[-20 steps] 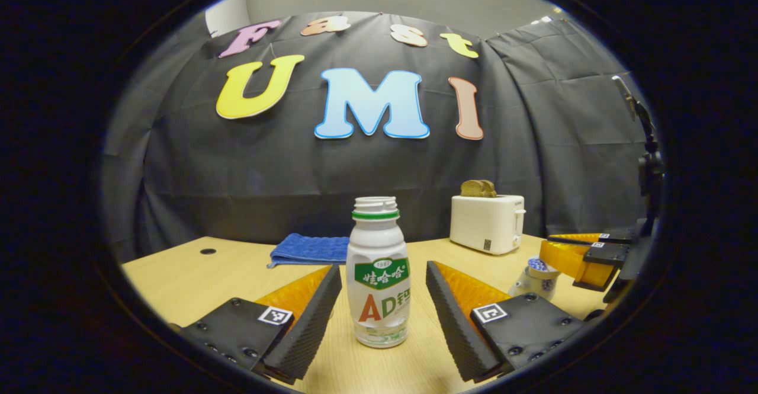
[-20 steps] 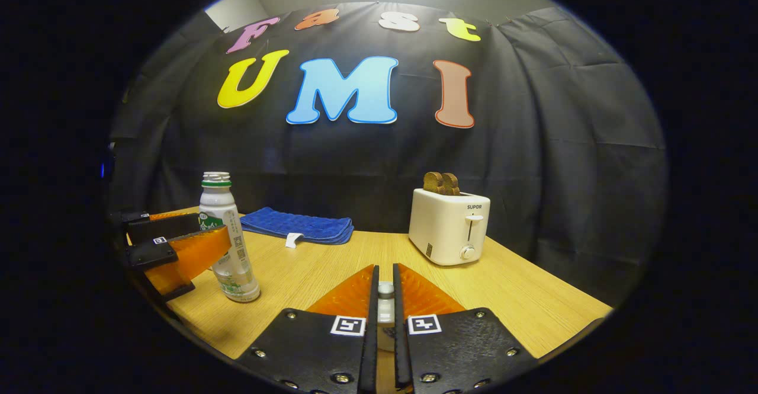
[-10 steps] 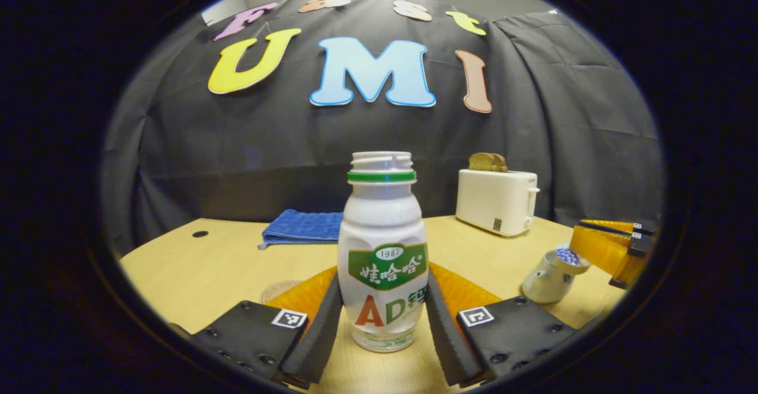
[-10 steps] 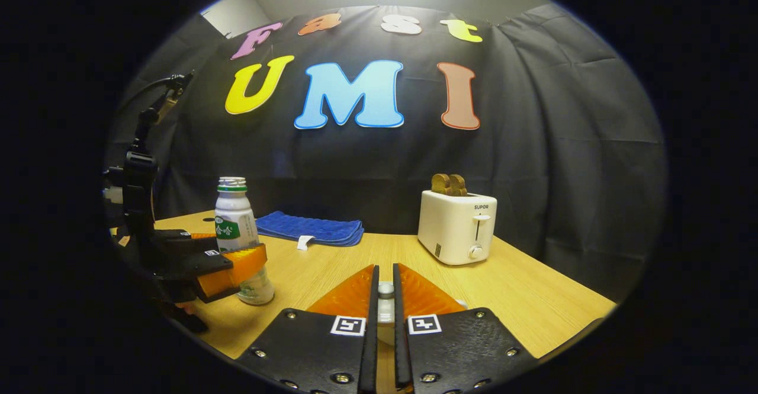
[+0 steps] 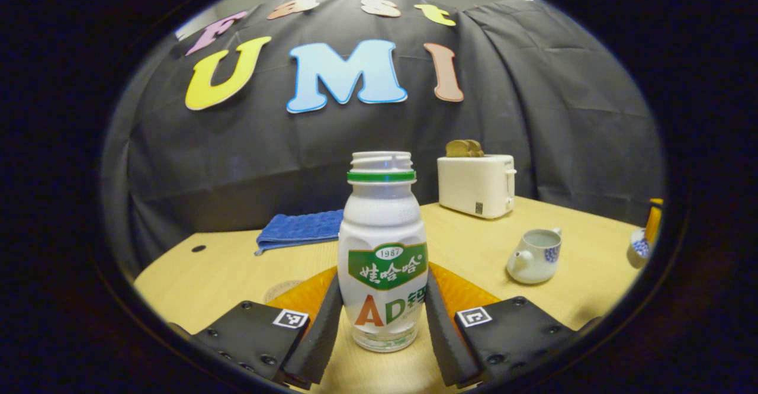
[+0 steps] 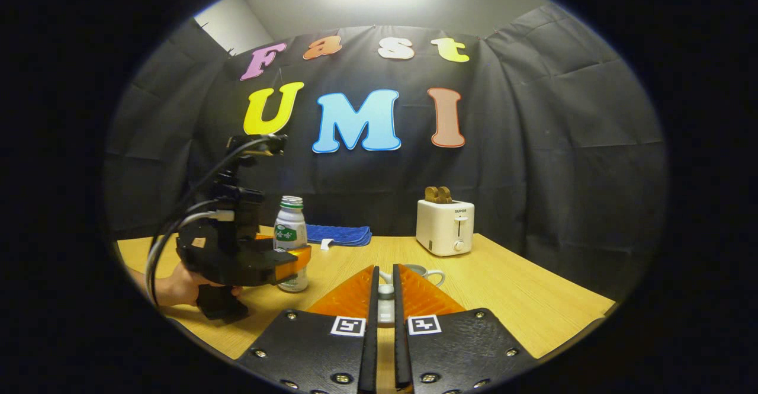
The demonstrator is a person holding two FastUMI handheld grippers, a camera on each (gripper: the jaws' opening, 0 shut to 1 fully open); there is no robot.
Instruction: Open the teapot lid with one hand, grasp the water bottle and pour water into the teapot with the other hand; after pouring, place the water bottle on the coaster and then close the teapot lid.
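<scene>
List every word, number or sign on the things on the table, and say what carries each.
Water bottle: printed label on its front; its wording is not read off here.
Toaster: small brand mark on its front, too small to read.
Left tongs, shut on the water bottle: a square coded marker on each finger block, no words.
Right tongs, shut on the teapot lid: the same markers, no words.

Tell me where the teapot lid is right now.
The teapot lid is pinched in the right gripper, lifted off the teapot, which stands open on the table right of the water bottle.
</scene>
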